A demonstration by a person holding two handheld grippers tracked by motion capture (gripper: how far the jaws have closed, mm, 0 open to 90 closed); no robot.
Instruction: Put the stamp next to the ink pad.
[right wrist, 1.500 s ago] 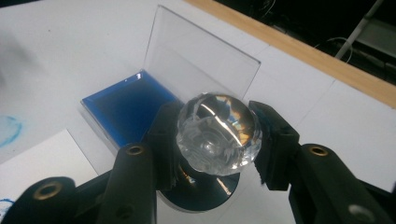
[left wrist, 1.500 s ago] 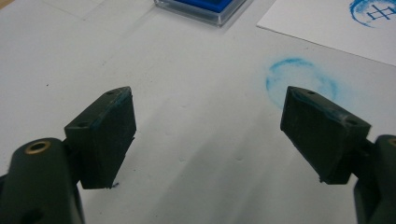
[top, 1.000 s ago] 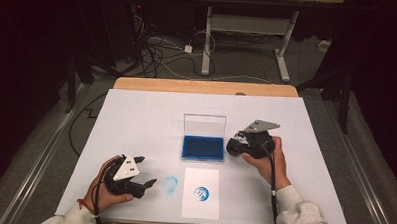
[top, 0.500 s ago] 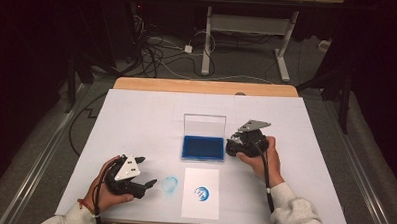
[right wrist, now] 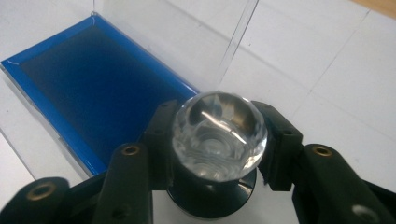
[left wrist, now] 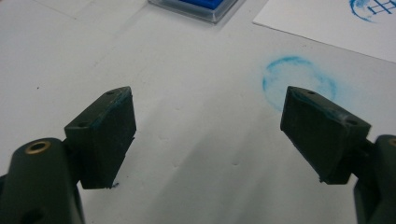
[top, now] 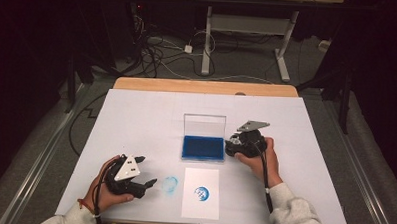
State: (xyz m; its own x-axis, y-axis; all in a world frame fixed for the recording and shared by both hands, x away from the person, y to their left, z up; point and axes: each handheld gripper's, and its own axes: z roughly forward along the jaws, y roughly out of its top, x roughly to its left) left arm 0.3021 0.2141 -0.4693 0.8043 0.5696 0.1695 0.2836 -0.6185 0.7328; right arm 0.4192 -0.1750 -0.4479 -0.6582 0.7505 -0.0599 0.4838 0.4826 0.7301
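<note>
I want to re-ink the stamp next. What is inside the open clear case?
A blue ink pad fills the case's tray, and its clear lid stands upright behind it. The right tool grips the stamp just beside it. Whatever lies under the pad is covered.

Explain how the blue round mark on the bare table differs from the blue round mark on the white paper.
The table mark is pale and smeared, mostly a faint ring; the paper mark is darker, with a pattern inside. The table mark lies straight on the white table, close before the open left gripper; the paper mark sits on the white sheet. Both are blue and round.
</note>
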